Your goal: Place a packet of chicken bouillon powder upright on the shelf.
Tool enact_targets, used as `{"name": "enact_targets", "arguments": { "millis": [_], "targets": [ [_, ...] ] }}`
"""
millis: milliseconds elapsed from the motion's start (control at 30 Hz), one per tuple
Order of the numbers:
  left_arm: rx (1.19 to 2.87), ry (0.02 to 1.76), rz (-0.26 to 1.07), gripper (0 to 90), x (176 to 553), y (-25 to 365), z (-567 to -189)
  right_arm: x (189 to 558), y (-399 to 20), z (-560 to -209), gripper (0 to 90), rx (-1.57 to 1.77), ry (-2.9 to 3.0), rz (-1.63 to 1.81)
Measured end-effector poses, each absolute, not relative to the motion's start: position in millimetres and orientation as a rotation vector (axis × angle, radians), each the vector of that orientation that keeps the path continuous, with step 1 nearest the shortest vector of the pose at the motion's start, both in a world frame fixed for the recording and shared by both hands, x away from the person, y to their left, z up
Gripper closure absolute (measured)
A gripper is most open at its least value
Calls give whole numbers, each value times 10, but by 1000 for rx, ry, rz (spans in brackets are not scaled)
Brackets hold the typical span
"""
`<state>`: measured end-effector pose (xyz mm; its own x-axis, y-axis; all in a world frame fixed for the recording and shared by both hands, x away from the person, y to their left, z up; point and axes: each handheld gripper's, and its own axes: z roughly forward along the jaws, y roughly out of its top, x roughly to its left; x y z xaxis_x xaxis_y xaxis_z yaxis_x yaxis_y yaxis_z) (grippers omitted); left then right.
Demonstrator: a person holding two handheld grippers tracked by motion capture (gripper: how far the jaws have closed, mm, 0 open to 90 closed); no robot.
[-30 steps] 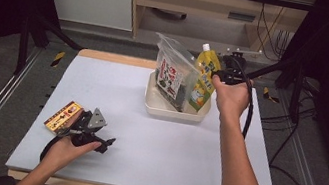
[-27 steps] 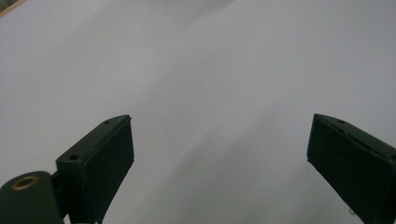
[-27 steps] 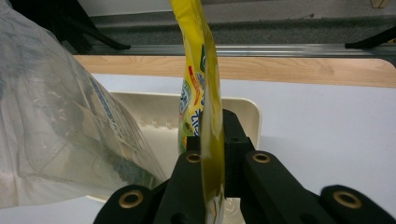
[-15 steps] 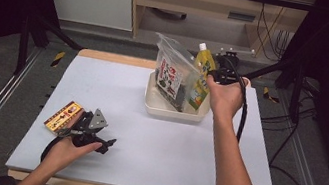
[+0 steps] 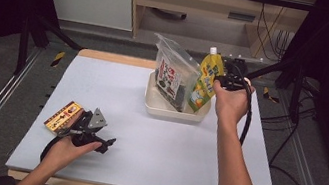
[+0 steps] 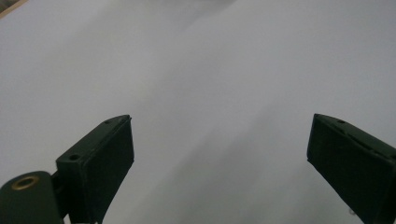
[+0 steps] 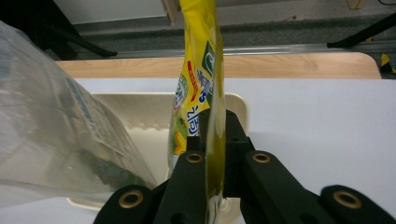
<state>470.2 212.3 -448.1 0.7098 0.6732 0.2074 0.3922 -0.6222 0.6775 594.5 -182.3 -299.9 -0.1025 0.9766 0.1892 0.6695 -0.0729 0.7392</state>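
**Yellow pouch gripped upright over the tray**

A yellow spouted pouch [image 5: 206, 81] is standing on end at the right side of a cream tray [image 5: 175, 111], its long axis running nearly vertical and its white cap pointing up, tilted slightly toward the far edge of the table. The right gripper [image 7: 215, 135] is clenching the pouch edge-on — in the right gripper view the thin yellow film is passing straight up between the two black jaws, which are pressing on it from both sides. Just beside it, a clear bag with dark contents [image 5: 174, 75] is leaning in the same tray, its top tipping toward the left.

Well apart, at the table's near left, the left gripper [image 5: 94, 134] is resting low on the surface with its jaws spread wide and nothing between them; a flat yellow and red packet [image 5: 63, 116] is lying just beside it.

The pale grey table mat [image 5: 154, 141] is sitting on a wooden top, with metal rails flanking it — beyond, a light cabinet and dark stands are lining a grey floor.
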Motion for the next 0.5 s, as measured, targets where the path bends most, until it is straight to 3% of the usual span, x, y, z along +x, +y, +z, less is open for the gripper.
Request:
{"name": "enact_targets", "arguments": {
  "millis": [500],
  "targets": [
    [2312,806,590,71,4694,2088,-4507,5943,-1624,-3057,900,1658,1849,895]
  ]
}}
